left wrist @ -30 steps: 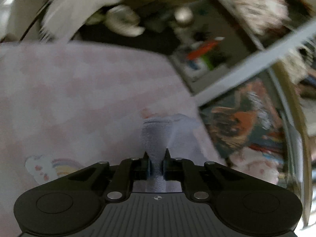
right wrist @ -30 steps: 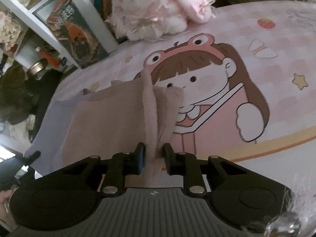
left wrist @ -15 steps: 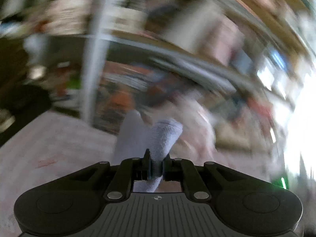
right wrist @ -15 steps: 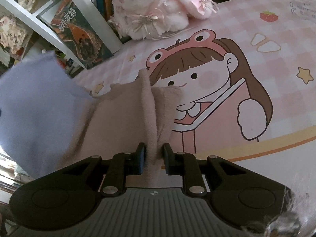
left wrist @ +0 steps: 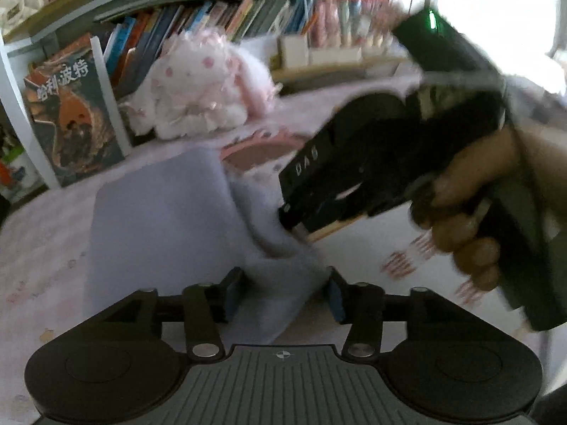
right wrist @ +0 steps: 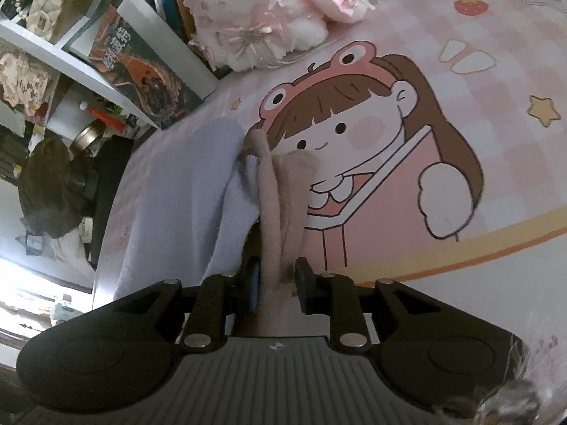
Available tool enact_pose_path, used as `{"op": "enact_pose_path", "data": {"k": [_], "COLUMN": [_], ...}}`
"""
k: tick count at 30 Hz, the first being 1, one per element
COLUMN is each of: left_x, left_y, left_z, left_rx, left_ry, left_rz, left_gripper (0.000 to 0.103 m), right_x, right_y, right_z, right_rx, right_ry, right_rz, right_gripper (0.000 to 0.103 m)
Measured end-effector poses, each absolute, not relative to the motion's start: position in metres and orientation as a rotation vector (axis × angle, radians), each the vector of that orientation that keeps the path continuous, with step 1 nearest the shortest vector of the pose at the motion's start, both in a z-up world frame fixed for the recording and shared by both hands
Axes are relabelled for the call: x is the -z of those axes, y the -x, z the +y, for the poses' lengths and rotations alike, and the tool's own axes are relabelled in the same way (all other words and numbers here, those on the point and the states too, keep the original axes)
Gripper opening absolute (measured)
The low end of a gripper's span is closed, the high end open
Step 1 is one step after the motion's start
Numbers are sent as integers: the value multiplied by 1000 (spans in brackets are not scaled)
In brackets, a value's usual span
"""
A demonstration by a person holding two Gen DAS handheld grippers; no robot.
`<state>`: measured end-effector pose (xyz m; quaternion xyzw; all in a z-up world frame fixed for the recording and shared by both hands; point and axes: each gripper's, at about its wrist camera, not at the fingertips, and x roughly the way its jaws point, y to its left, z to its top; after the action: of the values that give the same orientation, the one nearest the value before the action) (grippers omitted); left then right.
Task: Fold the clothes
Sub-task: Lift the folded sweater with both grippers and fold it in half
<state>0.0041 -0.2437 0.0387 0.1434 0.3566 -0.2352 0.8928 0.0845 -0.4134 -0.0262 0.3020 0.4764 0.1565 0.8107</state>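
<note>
Centrally, in the left wrist view, my left gripper has its jaws opening, with a fold of the soft lavender fleece cloth lying loose between the blue pads and no longer pressed by them. That cloth is spread on the pink checked cartoon-print table cover, its near edge draped toward me. Beyond it, my right hand grips the handle of the black right gripper, whose tip meets the cloth's right edge. In the right wrist view, my right gripper stands narrowly parted, its jaws opening slightly, with a bunched ridge of the cloth's beige-pink side rising between the fingers; the left pad lies against the ridge, while a small gap shows on the right, so the frames show no pinch on it. The lavender side lies folded over to the left of that ridge. Ahead on the cover is printed a cartoon girl in a pink frog hood. A fluffy white-and-pink plush toy sits at the far edge, beside a white bookshelf holding a dark illustrated book.
</note>
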Motion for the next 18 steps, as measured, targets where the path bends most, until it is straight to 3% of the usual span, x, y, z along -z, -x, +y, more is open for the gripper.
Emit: {"op": "enact_pose_path", "data": {"k": [4,6,10,13,15,17,18], "left_x": [-66,-82,-90,-74,-59,-44,-36], "left_y": [13,20,14,-2,-13,-21,-24], "left_z": [-224,-210,-163,-141,-141,-143,-145], "left_rx": [579,575,467,393,395,394,393], "left_ry": [-199,-163,-28,8,-13,-42,-60], "left_rz": [673,622,575,614,646,676,689], "left_gripper": [59,73,74,66,54,36,36], "right_x": [13,5,-8,-9,-5,0,2], "right_y": [-74,-69,-61,-60,-63,-67,-69], "right_z": [-426,-433,-438,-432,-423,-413,-407], "right_rx": [-320,-313,-336,-398,-419,-425,-431], "right_ry": [-678,-705,-752,-786,-798,-786,-784], "right_rz": [978,958,943,957,982,1009,1021], "right_gripper": [31,40,49,52,52,53,53]}}
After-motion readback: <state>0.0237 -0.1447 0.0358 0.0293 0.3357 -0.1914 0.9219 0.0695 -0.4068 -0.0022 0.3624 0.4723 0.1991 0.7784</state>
